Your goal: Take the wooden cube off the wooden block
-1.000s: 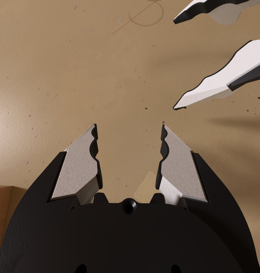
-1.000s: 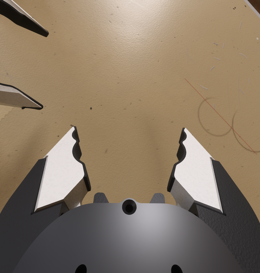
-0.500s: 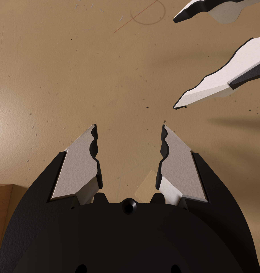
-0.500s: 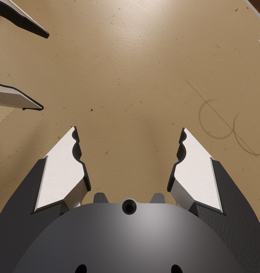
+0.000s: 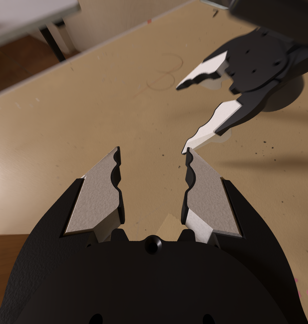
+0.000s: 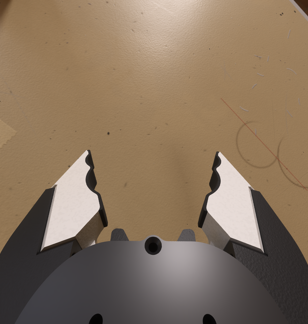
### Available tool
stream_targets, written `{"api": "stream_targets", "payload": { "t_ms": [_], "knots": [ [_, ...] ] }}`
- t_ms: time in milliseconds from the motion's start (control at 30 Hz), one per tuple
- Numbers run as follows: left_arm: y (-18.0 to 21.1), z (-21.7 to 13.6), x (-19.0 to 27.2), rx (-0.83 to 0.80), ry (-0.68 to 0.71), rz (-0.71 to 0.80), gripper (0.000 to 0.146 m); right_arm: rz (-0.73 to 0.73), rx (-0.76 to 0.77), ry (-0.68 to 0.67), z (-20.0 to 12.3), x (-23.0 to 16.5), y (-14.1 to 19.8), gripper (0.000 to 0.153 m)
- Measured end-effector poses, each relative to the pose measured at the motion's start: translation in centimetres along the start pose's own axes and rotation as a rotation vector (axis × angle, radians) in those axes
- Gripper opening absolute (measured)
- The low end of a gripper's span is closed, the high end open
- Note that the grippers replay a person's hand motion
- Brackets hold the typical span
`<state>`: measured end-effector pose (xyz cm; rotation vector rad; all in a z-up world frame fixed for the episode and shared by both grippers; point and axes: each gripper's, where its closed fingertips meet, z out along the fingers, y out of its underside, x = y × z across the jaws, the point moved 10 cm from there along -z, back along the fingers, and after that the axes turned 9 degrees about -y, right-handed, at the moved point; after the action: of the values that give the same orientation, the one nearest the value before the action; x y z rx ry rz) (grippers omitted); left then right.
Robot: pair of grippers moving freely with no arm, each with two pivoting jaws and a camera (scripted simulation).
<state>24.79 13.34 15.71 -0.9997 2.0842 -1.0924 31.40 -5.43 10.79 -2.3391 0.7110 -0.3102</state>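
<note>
A brown wooden piece [image 5: 7,245] shows only as a corner at the lower left edge of the left wrist view, beside my left gripper's body; I cannot tell whether it is the cube or the block. My left gripper [image 5: 153,149] is open and empty above the tan table [image 5: 79,131]. My right gripper [image 6: 152,151] is open and empty over the bare table [image 6: 149,78]. The right gripper also shows in the left wrist view [image 5: 180,121] at the upper right, jaws apart. No wooden piece shows in the right wrist view.
The table's far edge [image 5: 97,47] runs across the upper left of the left wrist view, with floor and a dark table leg [image 5: 53,36] beyond. Ring marks and a red line [image 6: 265,147] mark the table at the right. The table's corner edge [image 6: 305,15] is at top right.
The left gripper's view has swung up and back fast: the table's far edge and the whole right gripper now show. The left gripper's fingers have left the right wrist view. Both stay open.
</note>
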Motion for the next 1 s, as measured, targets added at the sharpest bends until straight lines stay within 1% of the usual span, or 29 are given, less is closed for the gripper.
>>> {"api": "stream_targets", "payload": {
  "t_ms": [100,167,233,300,400,500,533,600,700,767,867,933,1000],
  "knots": [
    [-1.9,-2.7,-0.3,0.114,-0.045,0.068,0.067,0.005,0.002,-0.002,0.0,0.1,0.0,0.134],
    [-3.2,-4.9,-1.3,0.203,-0.094,0.111,0.055,0.006,0.002,-0.004,0.1,0.1,0.0,0.134],
    [-4.4,-7.2,-2.9,0.264,-0.177,0.151,0.049,0.006,0.003,-0.006,0.1,0.1,-0.1,0.134],
    [-5.3,-9.3,-5.0,0.296,-0.269,0.185,0.045,0.005,0.005,-0.007,0.1,0.1,-0.1,0.134],
    [-6.2,-12.2,-9.1,0.268,-0.382,0.203,0.045,0.004,0.005,-0.009,0.2,0.1,-0.1,0.134],
    [-6.1,-13.6,-13.8,0.108,-0.411,0.162,0.059,0.006,0.005,-0.013,0.2,0.0,-0.1,0.134],
    [-5.6,-13.7,-15.4,0.052,-0.41,0.146,0.062,0.005,0.005,-0.015,0.3,0.0,-0.2,0.134],
    [-4.0,-13.1,-18.4,-0.069,-0.395,0.111,0.064,0.002,0.003,-0.016,0.3,-0.1,-0.2,0.134],
    [-1.0,-11.2,-21.3,-0.24,-0.313,0.076,0.073,0.002,0.003,-0.016,0.3,-0.1,-0.2,0.134],
    [0.7,-9.9,-22.2,-0.324,-0.256,0.091,0.078,0.005,0.002,-0.015,0.3,0.0,-0.1,0.134],
    [2.4,-8.1,-22.5,-0.429,-0.211,0.158,0.084,0.011,0.0,-0.018,0.4,0.0,-0.1,0.134],
    [3.1,-7.0,-22.6,-0.486,-0.204,0.191,0.088,0.01,-0.004,-0.021,0.5,0.0,-0.1,0.134],
    [3.7,-6.1,-22.6,-0.517,-0.201,0.205,0.088,0.009,-0.006,-0.023,0.6,0.0,-0.1,0.134]
  ]
}}
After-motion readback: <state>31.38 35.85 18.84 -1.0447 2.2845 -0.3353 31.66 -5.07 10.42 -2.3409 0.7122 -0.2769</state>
